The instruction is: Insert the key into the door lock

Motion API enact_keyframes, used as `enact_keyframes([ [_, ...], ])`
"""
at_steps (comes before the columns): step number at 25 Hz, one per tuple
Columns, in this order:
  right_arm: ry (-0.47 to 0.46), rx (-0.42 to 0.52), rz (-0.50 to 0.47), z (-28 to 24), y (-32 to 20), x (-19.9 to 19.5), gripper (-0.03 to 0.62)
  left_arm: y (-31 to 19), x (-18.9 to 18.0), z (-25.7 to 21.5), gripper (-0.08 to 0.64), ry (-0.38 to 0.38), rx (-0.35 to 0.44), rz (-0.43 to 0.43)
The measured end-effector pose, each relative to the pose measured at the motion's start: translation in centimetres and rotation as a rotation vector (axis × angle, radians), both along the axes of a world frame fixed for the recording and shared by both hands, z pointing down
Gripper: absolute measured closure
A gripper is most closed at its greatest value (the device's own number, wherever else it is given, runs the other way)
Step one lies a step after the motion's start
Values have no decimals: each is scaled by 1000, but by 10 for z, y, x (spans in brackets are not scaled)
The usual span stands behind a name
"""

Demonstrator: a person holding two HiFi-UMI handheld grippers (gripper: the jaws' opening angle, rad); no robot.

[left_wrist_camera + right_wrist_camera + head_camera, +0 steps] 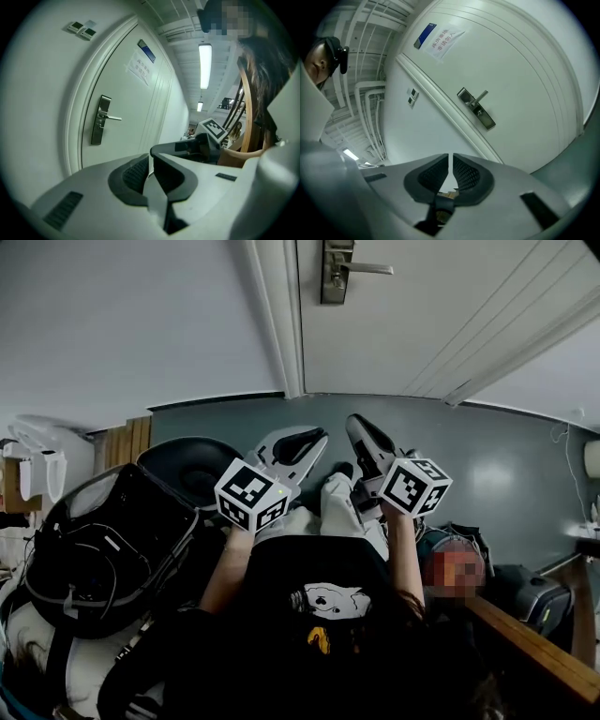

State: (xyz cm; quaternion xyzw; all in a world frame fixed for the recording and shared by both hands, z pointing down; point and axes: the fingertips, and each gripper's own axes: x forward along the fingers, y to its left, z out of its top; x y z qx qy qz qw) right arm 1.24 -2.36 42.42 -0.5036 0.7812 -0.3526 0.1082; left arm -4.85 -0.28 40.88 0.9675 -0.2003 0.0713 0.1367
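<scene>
The white door (441, 315) stands shut ahead, with a steel lock plate and lever handle (336, 270) near its left edge. The same lock (100, 119) shows in the left gripper view, and the lock (476, 108) also shows in the right gripper view, well beyond the jaws. My left gripper (319, 435) and right gripper (356, 421) are held side by side low over the floor, short of the door. Left gripper (151, 161) is shut with nothing seen in it. Right gripper (450, 164) is shut to a thin slit. No key shows in any view.
A black backpack (103, 540) and a dark round seat (192, 470) sit at the left. A wooden bench (534, 643) runs along the lower right. Grey floor (497, 465) lies before the door. A paper notice (443, 40) hangs on the door; wall switches (80, 30) sit left of its frame.
</scene>
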Motion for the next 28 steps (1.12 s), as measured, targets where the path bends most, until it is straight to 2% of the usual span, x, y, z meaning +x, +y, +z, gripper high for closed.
enact_keyframes([
  [6,42,13,65,-6,16,0,574,8,-3,-5,525,10,4,45],
  [13,68,39,108,6,54,34,578,39,34,7,525,22,24,88],
  [21,99,64,125,-4,70,31,581,53,26,0,525,26,46,107],
  [28,201,78,144,-19,71,40,583,53,16,-5,525,27,48,109],
])
